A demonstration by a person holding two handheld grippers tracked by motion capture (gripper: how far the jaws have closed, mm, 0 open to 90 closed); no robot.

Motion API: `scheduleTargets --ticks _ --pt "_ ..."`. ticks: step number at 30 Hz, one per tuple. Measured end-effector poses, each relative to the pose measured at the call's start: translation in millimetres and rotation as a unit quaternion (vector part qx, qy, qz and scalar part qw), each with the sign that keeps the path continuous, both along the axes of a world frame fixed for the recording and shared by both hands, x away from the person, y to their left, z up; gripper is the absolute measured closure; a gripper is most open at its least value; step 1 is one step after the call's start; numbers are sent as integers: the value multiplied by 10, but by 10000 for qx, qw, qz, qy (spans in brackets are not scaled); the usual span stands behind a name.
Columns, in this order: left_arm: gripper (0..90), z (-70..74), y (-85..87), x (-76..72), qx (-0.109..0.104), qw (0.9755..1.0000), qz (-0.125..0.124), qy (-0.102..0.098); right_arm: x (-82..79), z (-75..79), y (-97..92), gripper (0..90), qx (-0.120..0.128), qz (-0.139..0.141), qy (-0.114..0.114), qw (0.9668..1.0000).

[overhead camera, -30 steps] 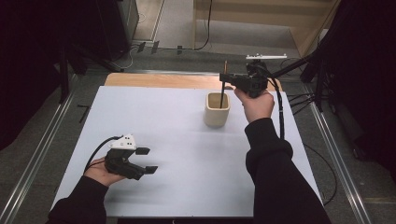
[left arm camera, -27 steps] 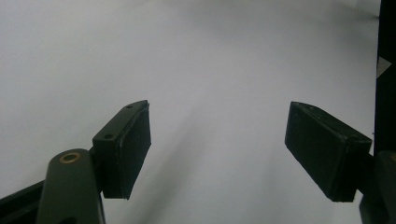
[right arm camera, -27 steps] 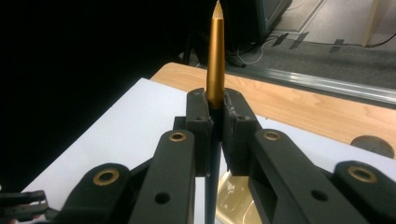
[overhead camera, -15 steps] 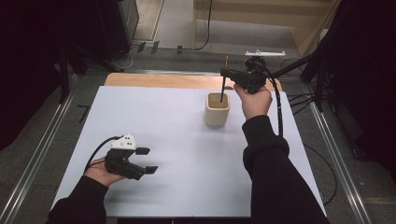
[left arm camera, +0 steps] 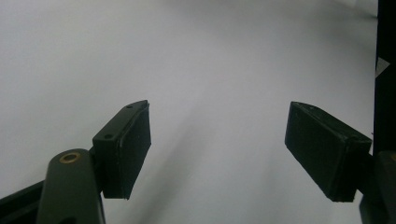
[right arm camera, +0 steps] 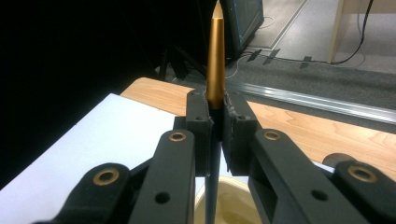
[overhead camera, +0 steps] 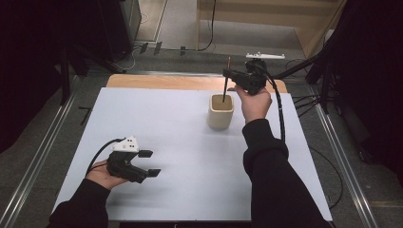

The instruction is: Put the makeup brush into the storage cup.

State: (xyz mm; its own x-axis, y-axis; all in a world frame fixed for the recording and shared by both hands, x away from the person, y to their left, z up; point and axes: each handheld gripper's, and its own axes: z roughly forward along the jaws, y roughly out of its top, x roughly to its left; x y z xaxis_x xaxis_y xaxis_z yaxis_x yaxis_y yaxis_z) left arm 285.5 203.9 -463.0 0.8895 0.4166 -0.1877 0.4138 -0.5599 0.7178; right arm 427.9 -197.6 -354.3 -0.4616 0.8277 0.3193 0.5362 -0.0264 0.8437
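the right gripper [overhead camera: 227, 73] pinches a slim pen-like stick [overhead camera: 225, 85] with its jaws pressed together on it; the stick's long axis stands nearly upright, gold tapered end above the jaws and dark end below them, reaching into the beige cup [overhead camera: 221, 111] directly beneath. the right gripper view shows up close what the high view leaves too small to tell: the gold cone [right arm camera: 215, 56] rising between the pads and the dark shaft dropping toward the cup rim [right arm camera: 233, 186]. the left gripper [overhead camera: 149, 163], well apart from the stick, has its jaws spread over the bare white table [left arm camera: 187, 56].
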Motion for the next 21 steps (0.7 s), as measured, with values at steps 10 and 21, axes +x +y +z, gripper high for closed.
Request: scheduleTargets --ticks 10,21 --pt "234 6 8 0 -41 10000 31 -5 56 -79 28 836 -120 -18 -14 9999" --pt "233 6 9 5 -42 10000 39 -12 83 -170 59 836 -240 -13 38 9997"
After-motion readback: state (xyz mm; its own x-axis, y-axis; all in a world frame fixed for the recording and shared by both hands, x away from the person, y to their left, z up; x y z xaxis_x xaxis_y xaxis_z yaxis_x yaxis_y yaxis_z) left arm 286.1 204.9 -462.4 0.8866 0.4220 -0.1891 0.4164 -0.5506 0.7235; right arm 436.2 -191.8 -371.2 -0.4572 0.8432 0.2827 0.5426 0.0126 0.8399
